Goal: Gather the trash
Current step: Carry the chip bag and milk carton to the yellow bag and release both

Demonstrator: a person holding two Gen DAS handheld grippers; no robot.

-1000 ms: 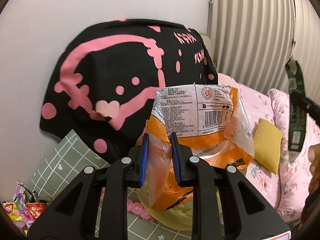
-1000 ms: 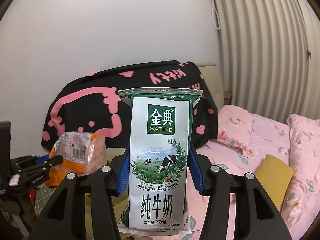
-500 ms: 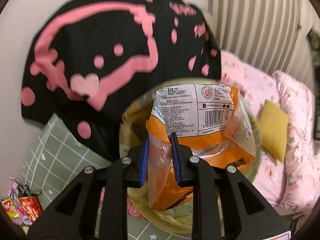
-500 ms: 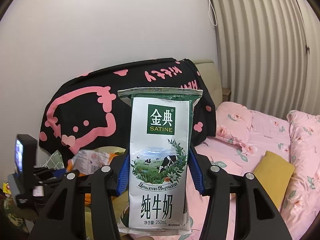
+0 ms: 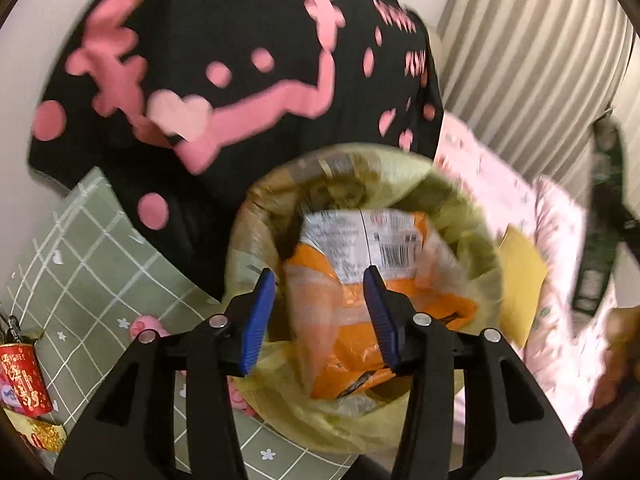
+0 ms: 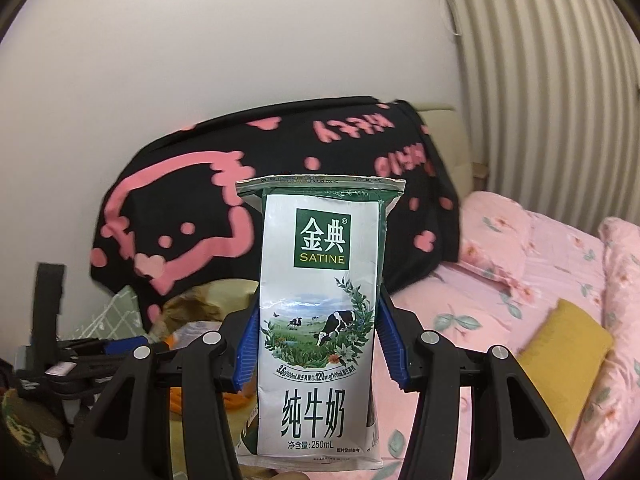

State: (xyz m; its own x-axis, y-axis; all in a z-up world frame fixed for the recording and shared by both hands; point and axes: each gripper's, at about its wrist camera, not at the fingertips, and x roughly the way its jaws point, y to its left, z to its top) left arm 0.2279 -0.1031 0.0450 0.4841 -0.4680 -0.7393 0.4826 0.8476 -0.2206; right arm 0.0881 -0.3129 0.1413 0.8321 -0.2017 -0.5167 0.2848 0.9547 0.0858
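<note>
The left wrist view looks down into a round trash bin (image 5: 460, 208) lined with a yellow-green bag. The left tongs (image 5: 320, 312) have just been opening. Their blue pads (image 5: 260, 316) now stand apart, and the orange snack wrapper (image 5: 360, 280) sits between them, over the mouth of the bin. There is a clear gap at the left pad; the picture is too blurry to tell if the right pad touches the wrapper. Only this view shows inside the bin. It also shows a green checked cloth (image 5: 80, 248) and some red snack packets (image 5: 22, 384) at the far left.

Behind the bin hangs a black blanket with pink shapes (image 5: 224, 80).

The right wrist view shows things the other one misses. The right tongs (image 6: 320, 344) are pinching a milk carton (image 6: 320, 304), and it stands upright between the blue pads. It has a cow picture on it. In the left view the carton is only a blurry dark strip at the far right edge. To the right of the carton lies a pink bed (image 6: 520, 280) with flowers and a yellow pillow (image 6: 568, 348). Low on the left, the other tongs show as dark, and the bin peeks out behind them.
</note>
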